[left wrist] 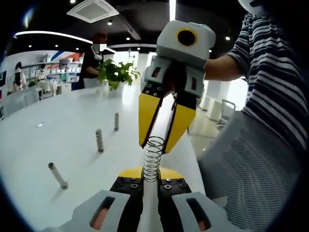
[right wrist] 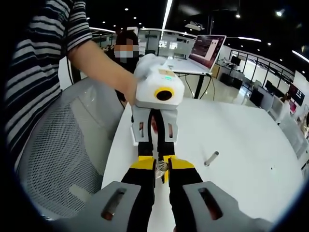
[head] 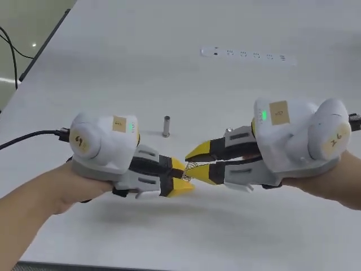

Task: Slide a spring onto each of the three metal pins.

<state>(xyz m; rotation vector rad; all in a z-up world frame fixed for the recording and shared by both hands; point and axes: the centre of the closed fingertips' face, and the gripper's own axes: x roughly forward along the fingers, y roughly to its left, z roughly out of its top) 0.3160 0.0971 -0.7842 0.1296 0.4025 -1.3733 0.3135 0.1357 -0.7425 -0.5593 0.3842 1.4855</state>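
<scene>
A steel spring (head: pixel 191 166) hangs in the air between my two grippers, above the white table (head: pixel 169 56). My left gripper (head: pixel 183 183) is shut on one end of the spring (left wrist: pixel 152 159). My right gripper (head: pixel 193 167) faces it, and its yellow jaws stand in a narrow V that presses on the other end of the spring (right wrist: pixel 161 166). One upright metal pin (head: pixel 166 126) stands behind the grippers, and a second pin (head: pixel 228 131) peeks out by the right gripper. In the left gripper view, a coil-wrapped pin (left wrist: pixel 99 140) stands between two bare pins (left wrist: pixel 116 121) (left wrist: pixel 58 175).
A white power strip (head: pixel 248 55) lies at the far side of the table. A black cable (head: pixel 28 138) runs to the left gripper. A mesh chair (right wrist: pixel 63 159) stands at the table's near edge. An open laptop (right wrist: pixel 207 50) sits on another desk, and people stand in the background.
</scene>
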